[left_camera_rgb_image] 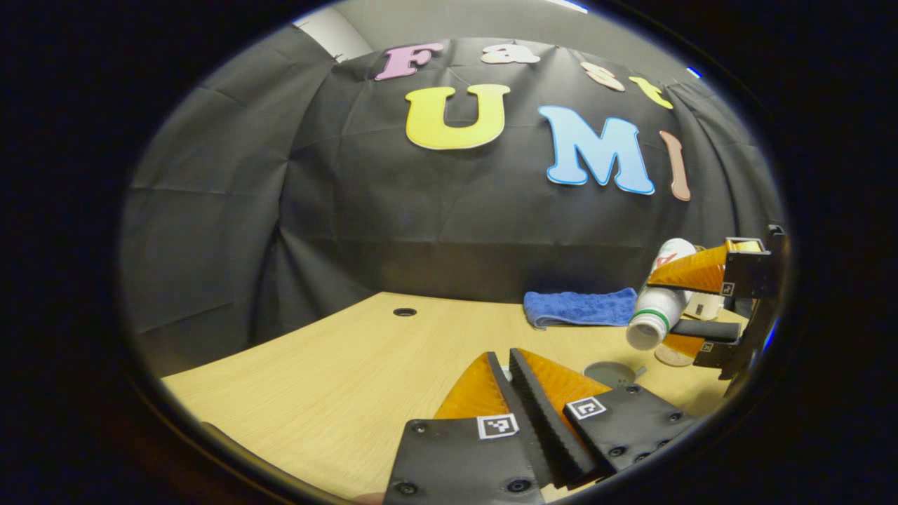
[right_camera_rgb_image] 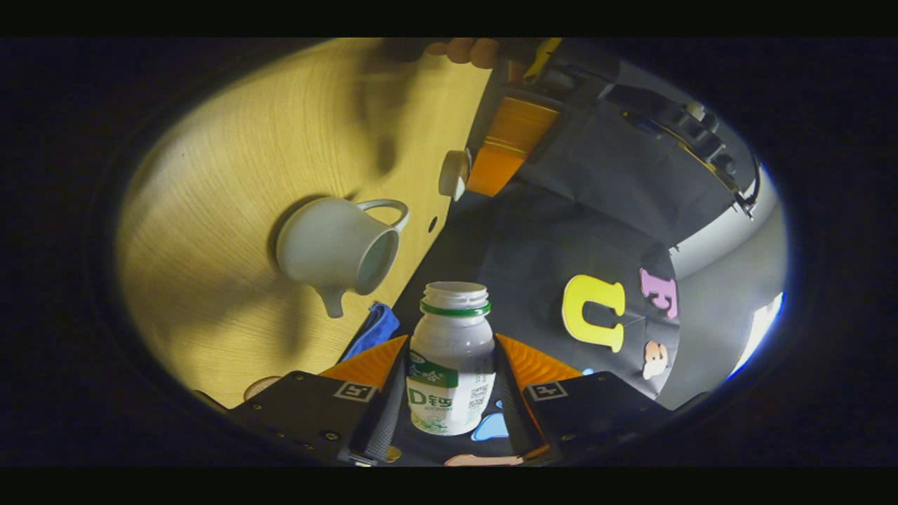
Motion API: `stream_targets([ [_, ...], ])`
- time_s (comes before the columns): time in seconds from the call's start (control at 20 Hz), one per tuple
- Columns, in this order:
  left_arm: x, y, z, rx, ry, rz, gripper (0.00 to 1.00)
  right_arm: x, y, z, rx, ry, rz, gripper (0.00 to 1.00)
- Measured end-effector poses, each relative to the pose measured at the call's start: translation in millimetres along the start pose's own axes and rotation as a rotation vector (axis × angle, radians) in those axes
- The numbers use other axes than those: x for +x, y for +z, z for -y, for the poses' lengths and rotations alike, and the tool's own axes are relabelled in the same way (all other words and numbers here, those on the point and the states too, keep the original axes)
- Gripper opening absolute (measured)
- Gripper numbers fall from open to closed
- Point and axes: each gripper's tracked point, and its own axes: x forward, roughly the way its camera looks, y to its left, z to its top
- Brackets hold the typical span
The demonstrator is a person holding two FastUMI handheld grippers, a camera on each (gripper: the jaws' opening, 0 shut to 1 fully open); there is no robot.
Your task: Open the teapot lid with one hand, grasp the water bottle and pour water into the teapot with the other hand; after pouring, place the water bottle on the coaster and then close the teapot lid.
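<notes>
My right gripper (right_camera_rgb_image: 451,344) is shut on the white water bottle (right_camera_rgb_image: 449,382), one finger on each side of its body. In the left gripper view the bottle (left_camera_rgb_image: 656,312) is tipped over, its mouth pointing down toward the teapot's round opening (left_camera_rgb_image: 607,372). The white teapot (right_camera_rgb_image: 330,252) stands on the wooden table with its lid off. The round teapot lid (right_camera_rgb_image: 454,174) sits at the tips of my left gripper (right_camera_rgb_image: 468,179), away from the pot. In its own view the left gripper (left_camera_rgb_image: 504,356) has its fingers almost together. A brown coaster (left_camera_rgb_image: 672,358) lies beside the pot.
A folded blue cloth (left_camera_rgb_image: 579,307) lies at the back of the table (left_camera_rgb_image: 316,379) near the booth wall. There is a small cable hole (left_camera_rgb_image: 405,311) in the tabletop. A hand (right_camera_rgb_image: 470,50) holds the left gripper's handle.
</notes>
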Motion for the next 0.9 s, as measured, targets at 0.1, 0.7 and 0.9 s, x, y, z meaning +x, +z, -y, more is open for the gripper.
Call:
stream_targets([
  [0.1, 0.9, -0.6, 2.9, -0.001, -0.006, 0.000, 0.12, -5.0, -5.3, -1.9, 0.049, -0.007, -0.022, 0.63],
  [0.7, -0.4, 7.1, 53.8, 0.024, -0.089, 0.019, 0.13, -43.0, -66.9, 5.2, 0.386, -0.101, -0.200, 0.63],
  [0.9, 4.0, 12.4, 74.7, 0.041, -0.113, 0.020, 0.13, -56.6, -82.1, 1.3, 0.433, -0.122, -0.232, 0.63],
])
